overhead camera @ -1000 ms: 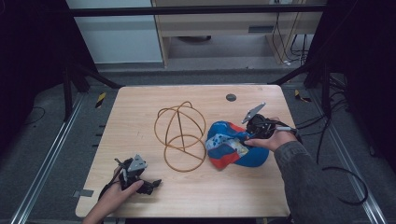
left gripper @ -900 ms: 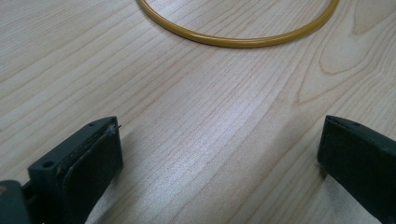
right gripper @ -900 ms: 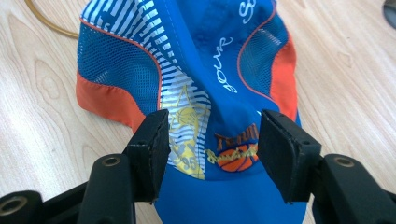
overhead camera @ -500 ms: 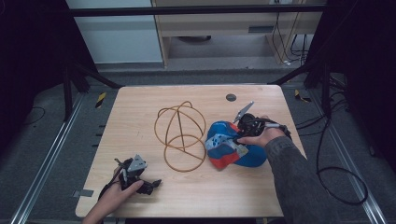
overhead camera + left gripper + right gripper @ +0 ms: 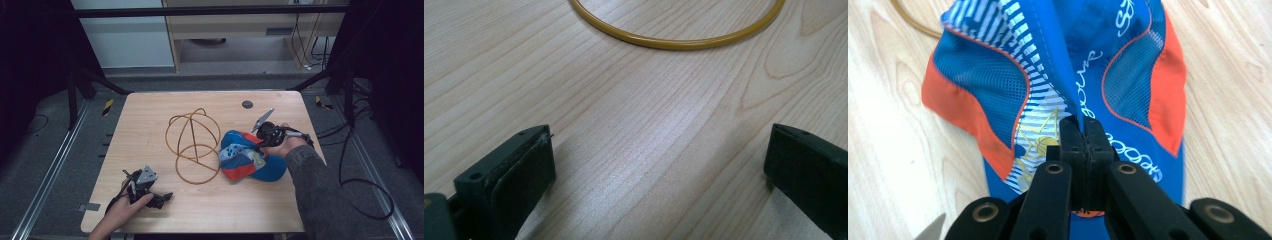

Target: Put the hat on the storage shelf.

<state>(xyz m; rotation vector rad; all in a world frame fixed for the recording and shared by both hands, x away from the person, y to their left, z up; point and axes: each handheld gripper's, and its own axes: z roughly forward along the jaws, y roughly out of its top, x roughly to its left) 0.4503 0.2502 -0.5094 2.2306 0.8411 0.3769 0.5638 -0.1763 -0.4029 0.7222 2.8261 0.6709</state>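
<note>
A blue, orange and white cap [image 5: 248, 159] lies on the wooden table [image 5: 145, 115], right of centre. My right gripper [image 5: 259, 146] sits at the cap's upper right edge. In the right gripper view its jaws have just been closing and now pinch a fold of the cap's [image 5: 1048, 65] blue fabric, so the right gripper [image 5: 1083, 124] is shut on it. A golden wire frame [image 5: 193, 145] of crossed hoops stands mid-table, just left of the cap. My left gripper [image 5: 161, 197] rests near the front left edge. The left gripper [image 5: 659, 165] is open over bare wood, short of the frame's ring [image 5: 674, 43].
A small dark round disc [image 5: 247, 104] is set in the table near its far edge. Cables trail off the table's right side. A grey tape strip [image 5: 85, 207] sits at the front left corner. Dark floor and metal rails surround the table.
The right gripper has shifted slightly left onto the cap and its jaws have closed on the fabric. The left hand and gripper stayed where they were.
</note>
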